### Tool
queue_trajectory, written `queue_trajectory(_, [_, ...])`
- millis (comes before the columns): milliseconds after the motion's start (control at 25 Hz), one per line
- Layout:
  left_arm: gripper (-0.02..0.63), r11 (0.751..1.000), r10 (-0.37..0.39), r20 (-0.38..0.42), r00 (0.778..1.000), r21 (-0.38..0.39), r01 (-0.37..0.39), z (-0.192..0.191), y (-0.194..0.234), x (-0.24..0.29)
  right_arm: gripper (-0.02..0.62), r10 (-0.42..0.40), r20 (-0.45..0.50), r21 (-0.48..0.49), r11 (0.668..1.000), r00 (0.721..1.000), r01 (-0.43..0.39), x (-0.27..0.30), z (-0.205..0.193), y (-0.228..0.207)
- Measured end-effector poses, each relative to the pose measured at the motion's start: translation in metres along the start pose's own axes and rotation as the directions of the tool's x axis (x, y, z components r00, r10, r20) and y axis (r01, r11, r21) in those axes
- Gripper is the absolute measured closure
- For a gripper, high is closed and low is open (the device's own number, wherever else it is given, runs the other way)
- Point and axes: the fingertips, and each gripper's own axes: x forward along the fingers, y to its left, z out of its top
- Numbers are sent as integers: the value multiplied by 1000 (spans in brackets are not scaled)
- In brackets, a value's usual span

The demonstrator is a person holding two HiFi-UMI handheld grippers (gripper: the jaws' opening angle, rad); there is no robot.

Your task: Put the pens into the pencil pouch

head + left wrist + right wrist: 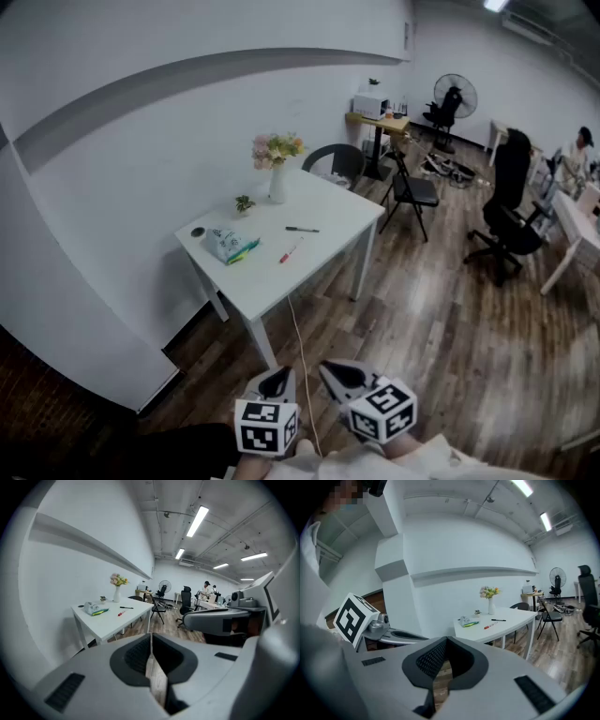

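Note:
Far ahead stands a white table (328,220) with a pale pencil pouch (230,246) on it that has green at one end. A black pen (302,229) and a red pen (290,252) lie apart to the pouch's right. Both grippers hang low over the wooden floor, well short of the table. My left gripper (275,382) is shut with nothing in it, and so is my right gripper (339,375). In the left gripper view the jaws (151,637) meet, with the pouch (95,609) and red pen (121,613) distant. The right gripper (446,641) view shows the pouch (467,621) and both pens just as far.
A vase of flowers (277,169), a small plant (245,202) and a dark round object (197,232) also sit on the table. A grey chair (337,161), a folding chair (412,192) and an office chair (506,220) stand beyond. A thin cable (300,347) hangs at the table's front.

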Motion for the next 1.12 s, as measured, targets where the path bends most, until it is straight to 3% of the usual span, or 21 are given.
queue_trajectory(560, [598, 1000, 9, -18, 1000, -19, -9, -4, 3, 9, 589, -3, -34, -14, 1000, 999, 2, 2, -7, -8])
queue_trajectory(840, [597, 999, -31, 90, 995, -3, 31, 15, -4, 8, 588, 9, 33, -63, 998, 999, -7, 3, 5, -7])
queue_trajectory(1120, [597, 1000, 0, 114, 993, 10, -2, 32, -2, 21, 586, -29, 60, -81, 996, 998, 34, 5, 23, -28])
